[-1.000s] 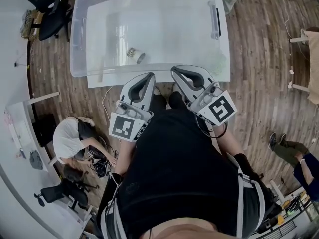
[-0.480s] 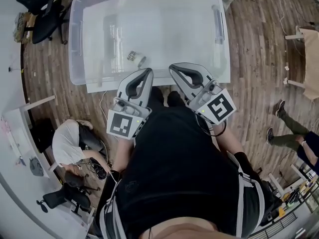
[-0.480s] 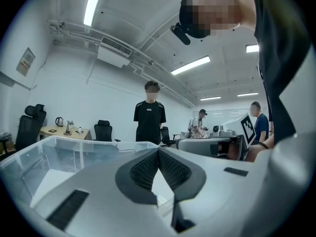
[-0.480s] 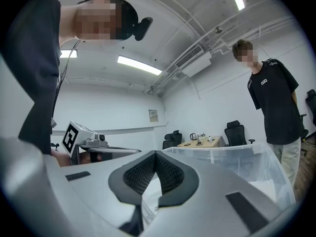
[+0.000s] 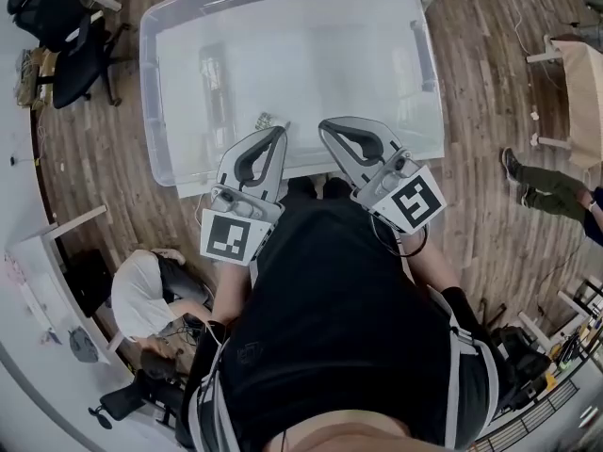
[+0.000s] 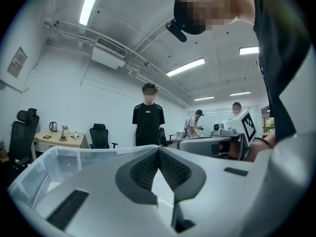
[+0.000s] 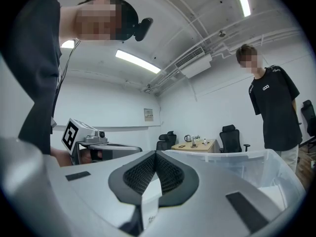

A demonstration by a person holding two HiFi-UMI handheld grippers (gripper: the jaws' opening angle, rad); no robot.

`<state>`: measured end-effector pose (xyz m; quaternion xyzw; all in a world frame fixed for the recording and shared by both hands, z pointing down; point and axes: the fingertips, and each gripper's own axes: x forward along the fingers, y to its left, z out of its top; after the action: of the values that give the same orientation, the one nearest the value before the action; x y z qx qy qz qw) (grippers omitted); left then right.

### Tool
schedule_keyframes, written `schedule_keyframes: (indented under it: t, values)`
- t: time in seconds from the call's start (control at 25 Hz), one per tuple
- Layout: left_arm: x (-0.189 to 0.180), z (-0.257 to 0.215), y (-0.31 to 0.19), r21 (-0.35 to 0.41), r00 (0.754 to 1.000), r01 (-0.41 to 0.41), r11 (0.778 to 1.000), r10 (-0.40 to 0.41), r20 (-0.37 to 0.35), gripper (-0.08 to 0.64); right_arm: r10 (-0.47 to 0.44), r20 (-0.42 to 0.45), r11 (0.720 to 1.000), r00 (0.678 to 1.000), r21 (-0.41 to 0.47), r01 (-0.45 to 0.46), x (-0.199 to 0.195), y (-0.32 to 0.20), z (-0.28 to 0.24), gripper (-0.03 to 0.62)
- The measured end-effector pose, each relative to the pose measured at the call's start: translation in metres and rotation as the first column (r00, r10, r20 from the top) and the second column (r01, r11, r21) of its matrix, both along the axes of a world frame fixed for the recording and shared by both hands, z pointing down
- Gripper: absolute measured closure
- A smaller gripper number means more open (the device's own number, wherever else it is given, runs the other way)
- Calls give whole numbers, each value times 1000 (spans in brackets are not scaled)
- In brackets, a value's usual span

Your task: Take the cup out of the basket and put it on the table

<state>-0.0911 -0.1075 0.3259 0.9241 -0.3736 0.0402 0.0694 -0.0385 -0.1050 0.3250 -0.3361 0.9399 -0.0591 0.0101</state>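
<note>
A large clear plastic bin serves as the basket and fills the top of the head view. A small clear cup lies on its side on the bin's floor near the front wall. My left gripper is shut and empty, its tip over the front wall just right of the cup. My right gripper is also shut and empty, beside it over the same wall. In the left gripper view the gripper points level over the bin's rim. The right gripper does the same over the rim.
A person in black stands beyond the bin's far side, with others behind. Office chairs stand at the left on the wood floor. Someone crouches on the floor at my left. A desk with a kettle is further back.
Both grippers have moved forward; their tips now reach the bin's front wall, and the left tip is close to the cup. Both stayed shut.
</note>
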Motion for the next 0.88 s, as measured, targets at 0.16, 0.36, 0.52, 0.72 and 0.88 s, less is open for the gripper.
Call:
schedule_keyframes:
  t: [0.16,0.36,0.52,0.72,0.88]
  values:
    - [-21,-1,-11,3,1000,-23,1000,23,3,541,27,-22,1000,999,14,-26,-18,-10,-1,575]
    - [-34,-2,-21,9,999,-48,999,48,-4,541,52,-32,999,998,14,-52,-28,-20,0,575]
    - [-36,-1,-28,6,999,-36,999,36,-7,541,23,-57,1000,998,7,-22,-31,-28,0,575]
    - [-35,-6,-39,-1,1000,11,1000,-11,-15,541,-45,-88,999,995,0,45,-31,-45,-1,575]
    - [-40,-3,-49,-6,999,37,999,-37,-7,541,-93,-118,996,989,3,94,-36,-64,0,575]
